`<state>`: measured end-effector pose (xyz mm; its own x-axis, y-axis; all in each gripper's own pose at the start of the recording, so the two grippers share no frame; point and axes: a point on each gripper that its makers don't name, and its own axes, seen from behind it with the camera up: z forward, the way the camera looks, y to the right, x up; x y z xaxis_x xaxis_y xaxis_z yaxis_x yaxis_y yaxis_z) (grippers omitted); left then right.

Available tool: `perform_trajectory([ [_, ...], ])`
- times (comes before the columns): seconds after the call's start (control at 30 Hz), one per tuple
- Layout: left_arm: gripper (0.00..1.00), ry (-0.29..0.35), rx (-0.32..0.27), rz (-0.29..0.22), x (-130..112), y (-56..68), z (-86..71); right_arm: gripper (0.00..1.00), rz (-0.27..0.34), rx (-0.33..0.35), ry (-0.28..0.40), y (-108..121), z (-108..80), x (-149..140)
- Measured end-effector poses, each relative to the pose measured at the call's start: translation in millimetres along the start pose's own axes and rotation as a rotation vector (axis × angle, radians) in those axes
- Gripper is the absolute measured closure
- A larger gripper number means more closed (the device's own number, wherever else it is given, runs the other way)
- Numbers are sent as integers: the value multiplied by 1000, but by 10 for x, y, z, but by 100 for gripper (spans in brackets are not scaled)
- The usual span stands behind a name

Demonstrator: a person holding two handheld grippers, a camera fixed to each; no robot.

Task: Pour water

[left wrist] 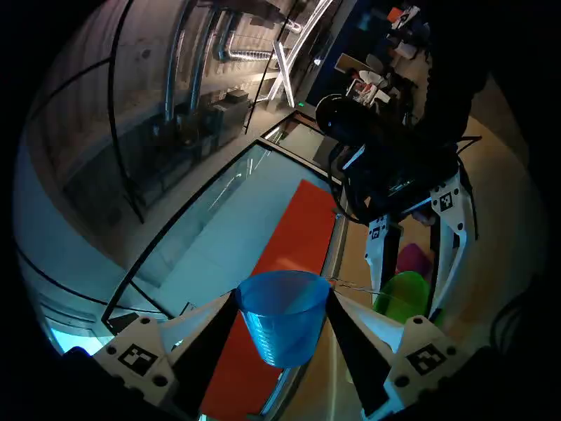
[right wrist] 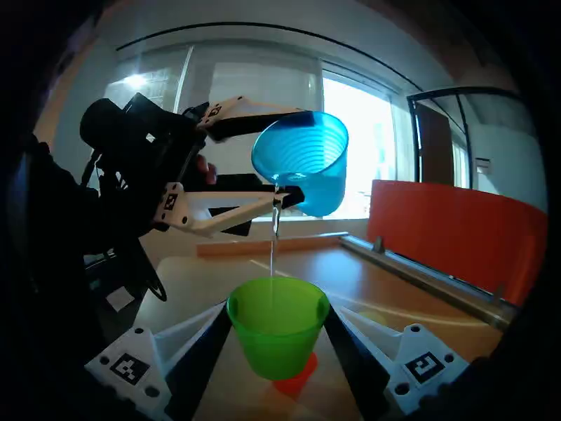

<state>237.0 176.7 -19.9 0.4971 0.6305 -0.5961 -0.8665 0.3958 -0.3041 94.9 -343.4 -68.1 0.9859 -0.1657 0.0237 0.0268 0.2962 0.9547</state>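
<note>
Over the wooden counter (right wrist: 393, 281) by a bright window (right wrist: 354, 140), the left hand-held gripper (left wrist: 282, 303) grips a tilted blue cup (left wrist: 284, 333), the right hand-held gripper (right wrist: 278, 314) a green cup (right wrist: 277, 337).

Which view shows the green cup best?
The right gripper view: the green cup is held whole between the fingers of the right gripper, with water falling into it. The left gripper view shows part of it, farther off.

The translucent blue cup (right wrist: 301, 165) is held high and tilted, farther back. A thin stream of water (right wrist: 272, 242) falls from its rim into the green cup (right wrist: 277, 326), which is upright, near and directly below.
</note>
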Motion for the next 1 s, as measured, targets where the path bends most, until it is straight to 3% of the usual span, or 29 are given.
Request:
perform_trajectory([
  [1.0,13,8,-5,44,22,34,23,9,-3,-3,5,31,-24,25],
])
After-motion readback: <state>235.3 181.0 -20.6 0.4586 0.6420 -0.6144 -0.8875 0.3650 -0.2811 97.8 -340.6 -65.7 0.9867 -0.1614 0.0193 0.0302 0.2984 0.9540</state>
